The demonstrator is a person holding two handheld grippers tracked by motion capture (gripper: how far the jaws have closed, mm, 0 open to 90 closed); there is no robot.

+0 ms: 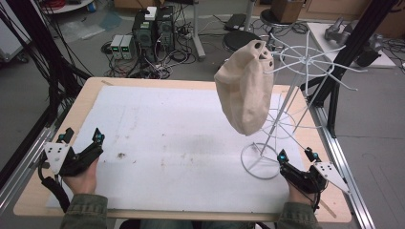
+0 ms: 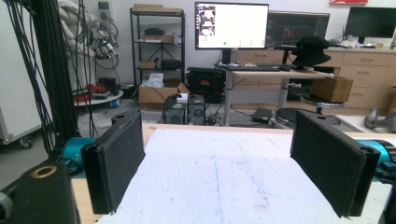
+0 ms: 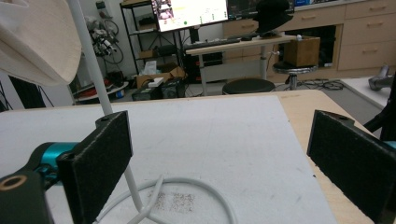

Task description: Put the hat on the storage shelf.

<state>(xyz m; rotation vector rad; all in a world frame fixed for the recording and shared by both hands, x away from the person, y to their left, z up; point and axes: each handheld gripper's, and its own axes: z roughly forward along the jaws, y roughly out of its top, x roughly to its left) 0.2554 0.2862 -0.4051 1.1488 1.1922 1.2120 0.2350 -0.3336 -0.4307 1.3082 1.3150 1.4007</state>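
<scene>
A beige cloth bag [image 1: 246, 87] hangs from a prong of a white wire rack [image 1: 305, 64] that stands at the right of the white mat [image 1: 162, 143]. Its lower edge [image 3: 37, 39] shows in the right gripper view, beside the rack's pole [image 3: 93, 65] and ring base [image 3: 187, 186]. My left gripper [image 1: 82, 136] rests at the mat's left edge, open, nothing between its pads [image 2: 116, 163]. My right gripper [image 1: 296, 153] sits at the front right, just beside the ring base [image 1: 260, 162], open and empty.
The wooden table [image 1: 90, 90] has metal rails along both sides. Black frame posts stand at the left [image 1: 33, 52] and right [image 1: 351, 43]. Computers [image 1: 153, 28], cables and a stool [image 1: 241, 40] lie on the floor beyond the far edge.
</scene>
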